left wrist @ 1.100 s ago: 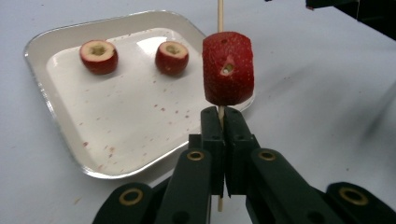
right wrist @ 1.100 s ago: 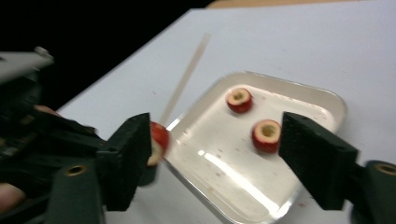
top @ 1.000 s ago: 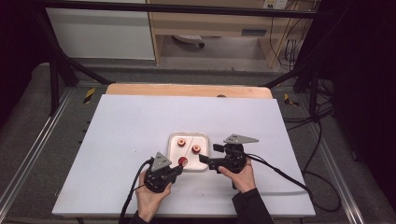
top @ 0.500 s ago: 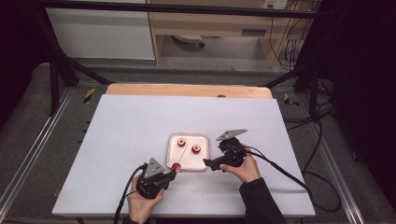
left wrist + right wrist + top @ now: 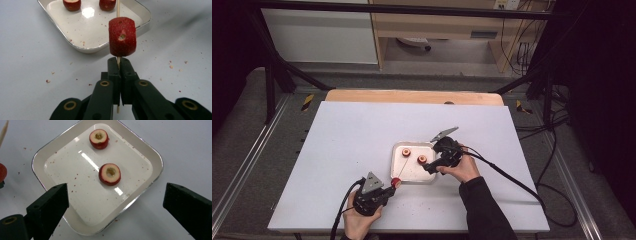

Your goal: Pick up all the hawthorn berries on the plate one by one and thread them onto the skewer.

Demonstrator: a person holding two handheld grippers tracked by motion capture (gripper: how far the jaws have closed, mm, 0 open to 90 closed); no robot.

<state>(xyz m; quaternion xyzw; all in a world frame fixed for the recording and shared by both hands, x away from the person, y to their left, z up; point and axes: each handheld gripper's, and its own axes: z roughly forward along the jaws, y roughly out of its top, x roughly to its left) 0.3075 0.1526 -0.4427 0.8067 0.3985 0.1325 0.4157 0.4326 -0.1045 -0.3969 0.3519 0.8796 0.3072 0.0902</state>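
No brand, label or readable writing on any item.

Left gripper [image 5: 384,190]: near the front edge of the white table [image 5: 342,150], left of the tray. Jaws clenched on a thin wooden skewer [image 5: 118,7]. One red fruit piece [image 5: 122,36] is threaded on the skewer just beyond the jaw tips, cut face with a small core hole turned toward the left gripper view's camera. The skewer tip extends over the tray's near corner.

Tray [image 5: 412,175]: one, white, shallow, rounded corners, near the middle of the table. Contents: two cored red fruit pieces, hollow side up, set apart from each other, the farther one [image 5: 99,138] and the nearer one [image 5: 109,174]. Fruit count: three in all, one skewered, two in the tray. Red crumbs scattered on the tray floor and on the table around it.

Right gripper [image 5: 115,202]: at the tray's right edge, jaws released and spread wide above the tray, having just been opening; nothing between them. Nearer cored piece lies just beyond the jaw tips.
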